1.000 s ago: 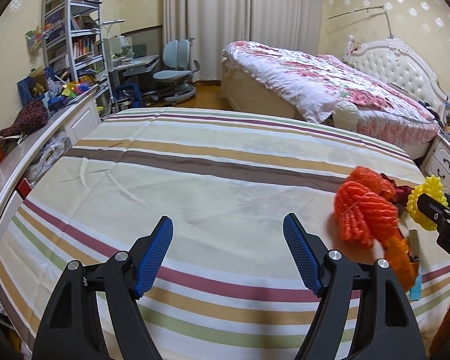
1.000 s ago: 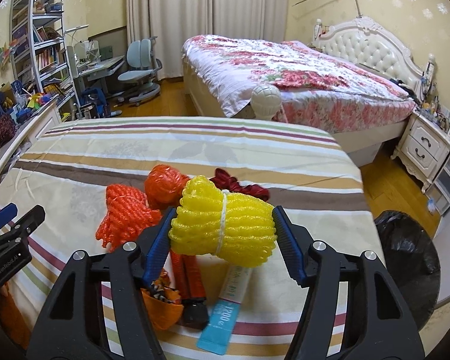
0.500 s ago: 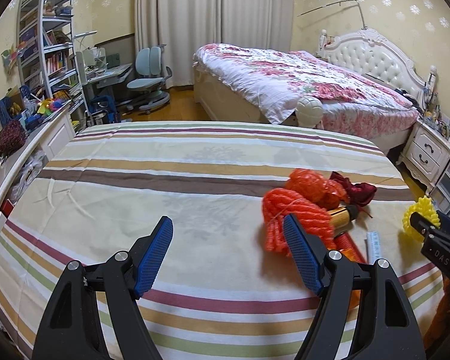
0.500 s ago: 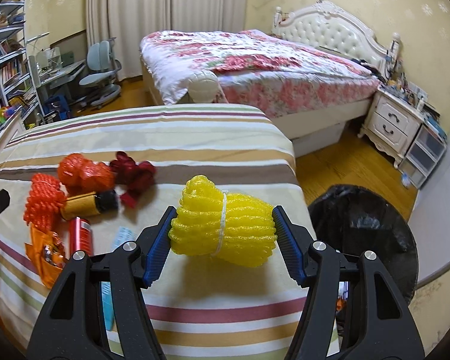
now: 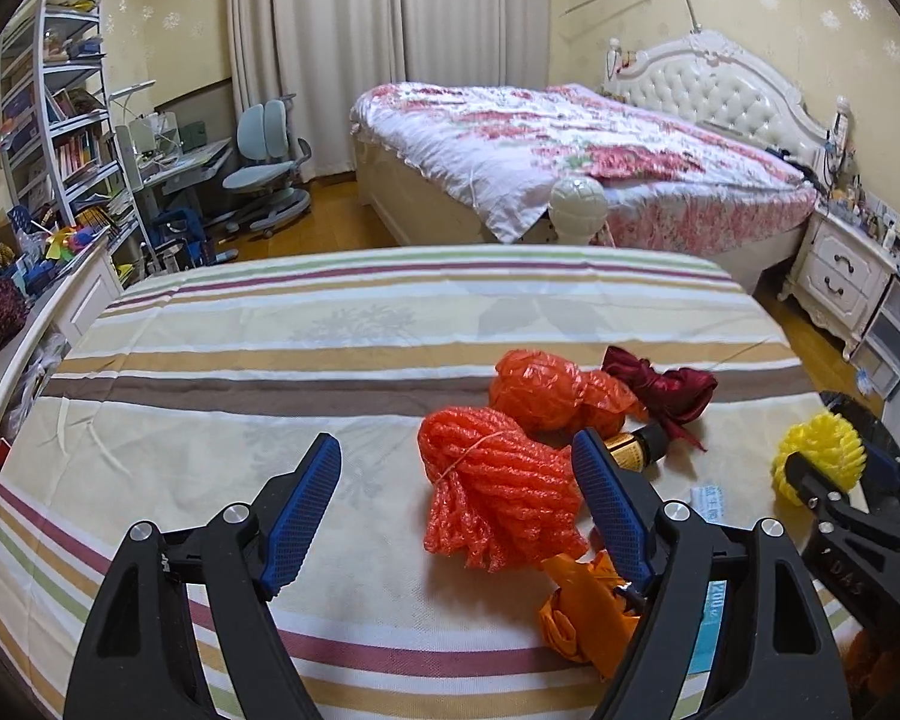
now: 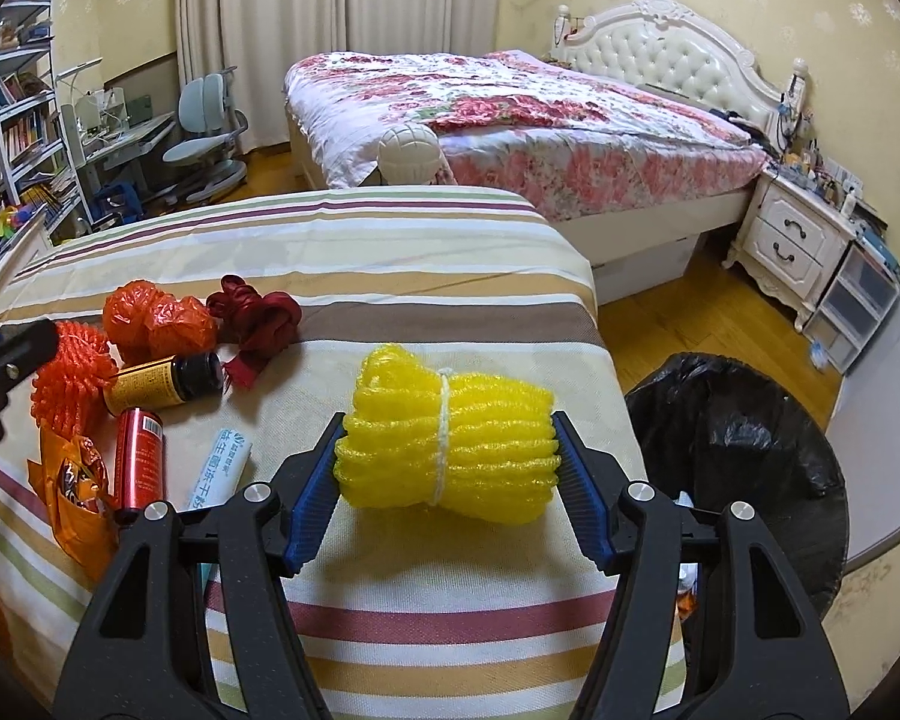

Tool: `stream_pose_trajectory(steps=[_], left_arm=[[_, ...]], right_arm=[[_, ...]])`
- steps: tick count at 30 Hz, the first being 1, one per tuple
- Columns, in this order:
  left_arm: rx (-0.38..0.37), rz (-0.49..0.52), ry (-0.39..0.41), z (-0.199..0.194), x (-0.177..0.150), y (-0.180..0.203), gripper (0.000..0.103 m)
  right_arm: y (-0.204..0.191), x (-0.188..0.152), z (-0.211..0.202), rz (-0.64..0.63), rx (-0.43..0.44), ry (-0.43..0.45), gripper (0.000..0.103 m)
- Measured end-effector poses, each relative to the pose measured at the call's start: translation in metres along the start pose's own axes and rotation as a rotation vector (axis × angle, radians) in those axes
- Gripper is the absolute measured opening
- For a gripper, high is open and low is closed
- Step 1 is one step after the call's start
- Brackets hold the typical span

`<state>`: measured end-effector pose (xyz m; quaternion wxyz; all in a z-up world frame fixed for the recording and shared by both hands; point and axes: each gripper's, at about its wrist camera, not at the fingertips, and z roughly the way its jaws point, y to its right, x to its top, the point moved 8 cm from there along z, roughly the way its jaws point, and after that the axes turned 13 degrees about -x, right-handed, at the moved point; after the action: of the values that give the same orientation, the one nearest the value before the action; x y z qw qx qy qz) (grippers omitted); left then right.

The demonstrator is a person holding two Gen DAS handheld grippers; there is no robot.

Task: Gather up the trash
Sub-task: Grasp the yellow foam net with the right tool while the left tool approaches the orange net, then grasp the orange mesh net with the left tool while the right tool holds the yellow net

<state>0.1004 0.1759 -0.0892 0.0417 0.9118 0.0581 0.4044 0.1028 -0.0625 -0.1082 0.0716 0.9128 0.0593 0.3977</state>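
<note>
**Yellow net held, bin off the bed's right edge**

On the striped bed, near its right edge, the right gripper clamps a yellow foam net between both pads, squeezed endwise and lifted clear of the sheet. The black-lined bin stands on the floor just beside that edge, to the gripper's right and lower.

To finish this step well, I would carry the net sideways until it hangs fully over the bin's mouth, and only then let go; the net is light and springy, so a release over the rim could bounce it onto the floor.

The left gripper is empty, its jaws wide apart and pointed at an orange net that lies just ahead of them, partly behind the right finger. That looks like the next pick.

More trash lies nearby on the sheet: an orange bag, a dark red ribbon, a brown bottle, a red can, a pale tube and an orange wrapper. None lies between the yellow net and the bin; the path looks free.
</note>
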Motion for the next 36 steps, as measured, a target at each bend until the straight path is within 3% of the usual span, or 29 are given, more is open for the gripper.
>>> stream_pose_trajectory(steps=[14, 25, 30, 36], left_arm=[[0.051, 0.011, -0.008, -0.015, -0.020, -0.034, 0.078], [0.077, -0.058, 0.006, -0.032, -0.030, -0.063, 0.079], [0.032, -0.074, 0.029, -0.039, -0.022, -0.053, 0.079], [-0.033, -0.041, 0.007, -0.021, -0.016, -0.024, 0.079]], right_arm=[[0.000, -0.001, 0.001, 0.000, 0.002, -0.004, 0.064], [-0.001, -0.004, 0.002, -0.012, -0.007, -0.003, 0.064], [-0.001, -0.004, 0.000, -0.018, -0.014, -0.004, 0.064], [-0.002, -0.005, -0.001, -0.019, -0.014, -0.006, 0.064]])
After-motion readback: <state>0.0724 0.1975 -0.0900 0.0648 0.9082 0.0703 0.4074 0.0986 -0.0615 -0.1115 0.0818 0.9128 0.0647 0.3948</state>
